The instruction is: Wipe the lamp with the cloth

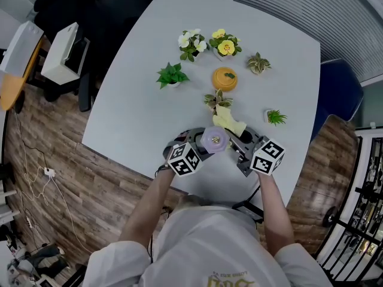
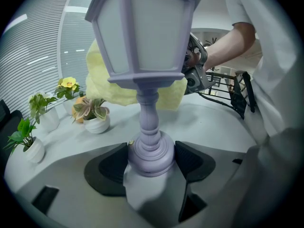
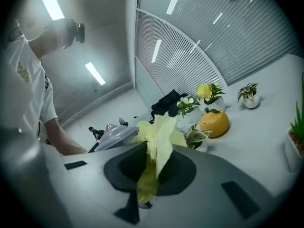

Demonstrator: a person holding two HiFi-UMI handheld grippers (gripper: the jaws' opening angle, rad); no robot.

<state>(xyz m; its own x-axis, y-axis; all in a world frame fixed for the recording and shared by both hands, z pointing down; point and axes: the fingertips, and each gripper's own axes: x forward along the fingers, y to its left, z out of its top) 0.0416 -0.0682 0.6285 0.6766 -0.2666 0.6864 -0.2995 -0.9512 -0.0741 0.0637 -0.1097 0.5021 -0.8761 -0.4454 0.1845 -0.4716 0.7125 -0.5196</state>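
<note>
A lilac lantern-shaped lamp [image 2: 142,37] stands upright between the jaws of my left gripper [image 2: 152,163], which is shut on its round base [image 2: 151,153]. From above, the lamp's cap [image 1: 214,140] shows near the table's front edge between both grippers. My right gripper [image 3: 151,167] is shut on a pale yellow cloth [image 3: 159,141]. The cloth [image 2: 102,84] rests against the far side of the lamp's shade, and its free end [image 1: 229,120] pokes out beyond the lamp. The left gripper [image 1: 192,151] and right gripper [image 1: 246,145] sit close together.
Small potted plants [image 1: 172,75] and flowers [image 1: 225,43] stand on the grey table [image 1: 131,100], with an orange-shaped pot [image 1: 224,78] and a variegated plant [image 1: 216,100] just behind the lamp. A little green plant [image 1: 275,118] is at right. Chairs stand beyond the table.
</note>
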